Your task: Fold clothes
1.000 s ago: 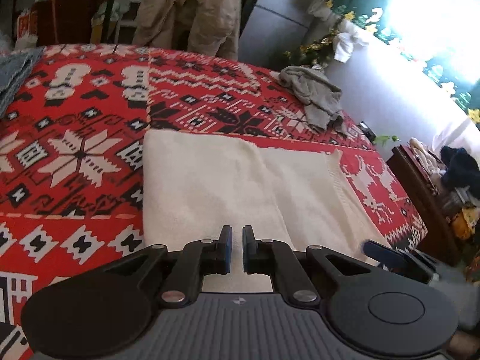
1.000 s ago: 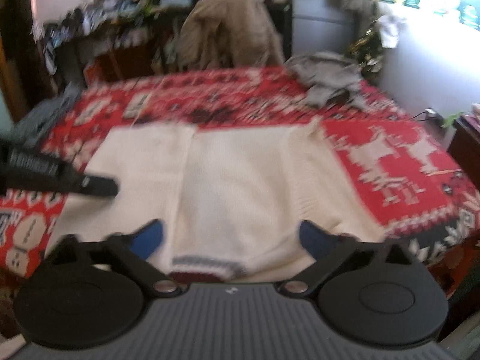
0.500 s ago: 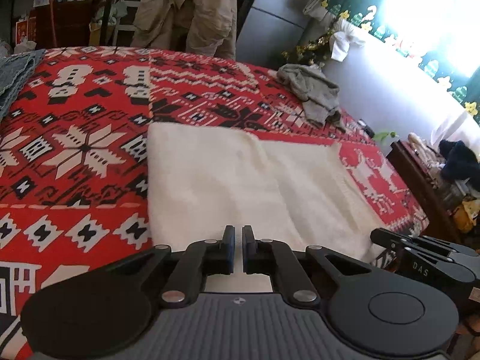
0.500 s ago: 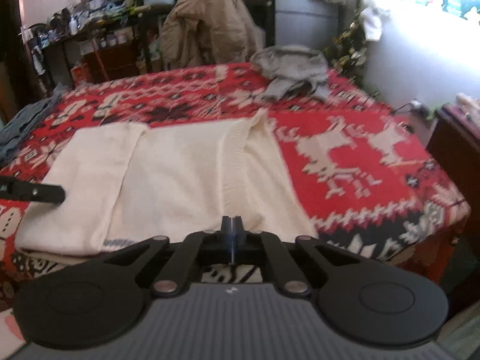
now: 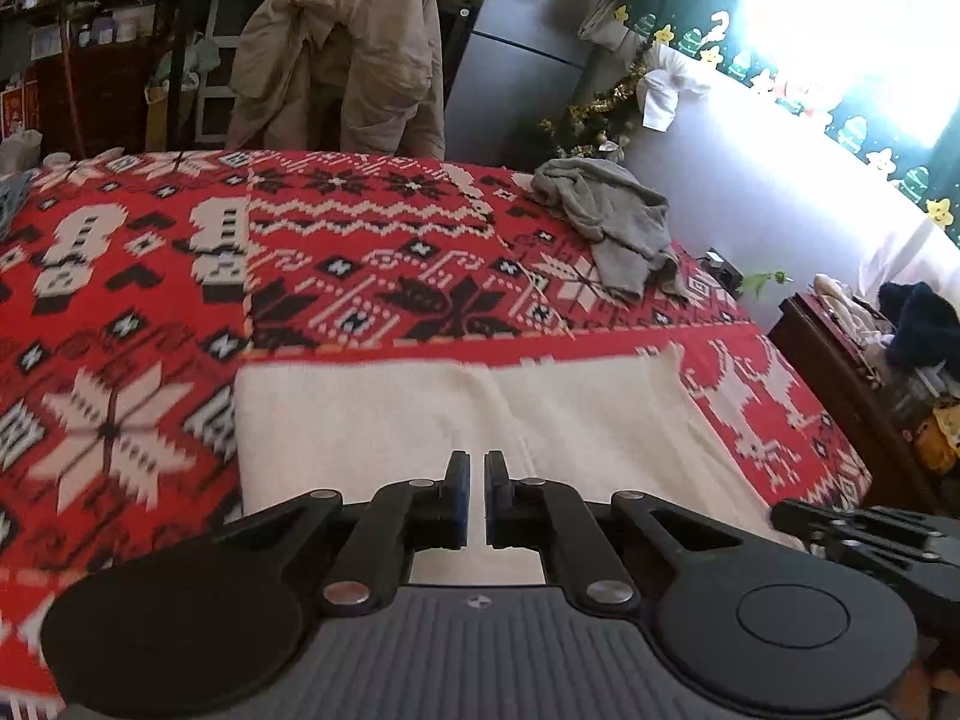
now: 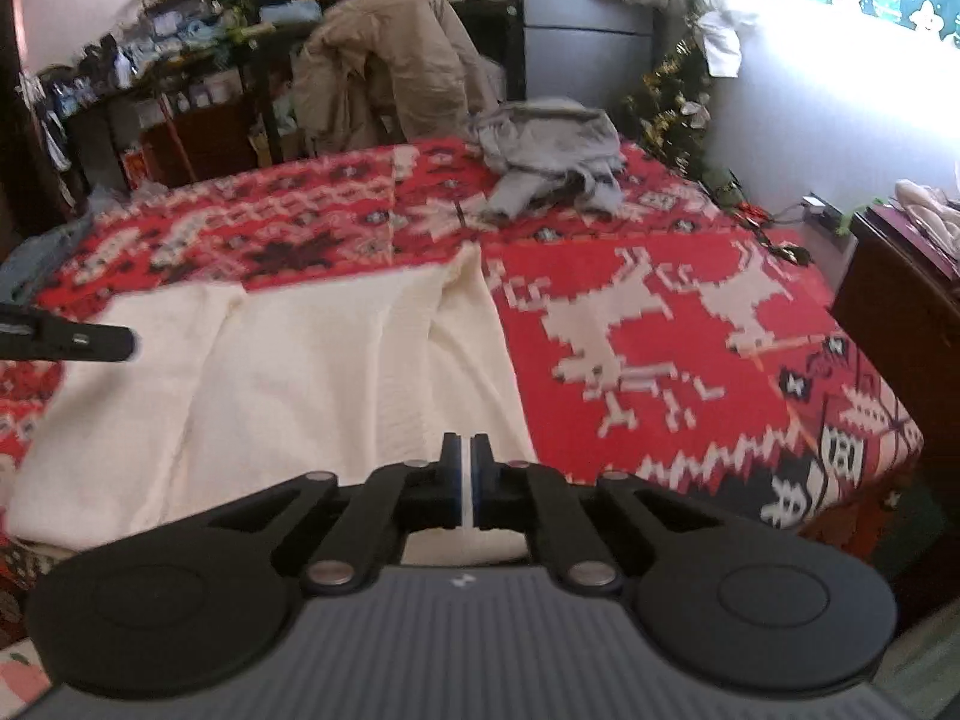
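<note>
A cream knit sweater (image 5: 384, 420) lies flat on the bed's red patterned blanket (image 5: 360, 264), its sides folded in. My left gripper (image 5: 474, 495) is shut at the sweater's near edge, and cream cloth shows in the thin slit between its pads. My right gripper (image 6: 466, 480) is shut on the sweater (image 6: 288, 372) at its near right edge, with a white strip pinched between the blue pads. The cloth there creases up toward it. The right gripper (image 5: 852, 531) shows at the right in the left wrist view. The left gripper (image 6: 90, 339) shows at the left in the right wrist view.
A crumpled grey garment (image 5: 612, 222) lies at the far right of the bed. A chair draped with a tan jacket (image 5: 342, 60) stands behind the bed, with cluttered shelves (image 6: 168, 60) beside it. A dark wooden side table (image 5: 870, 372) stands to the right, against the white wall.
The right gripper's jaws have closed on the sweater's right near edge. Both views have drawn back toward the near side of the bed, and the sweater's right side now creases.
</note>
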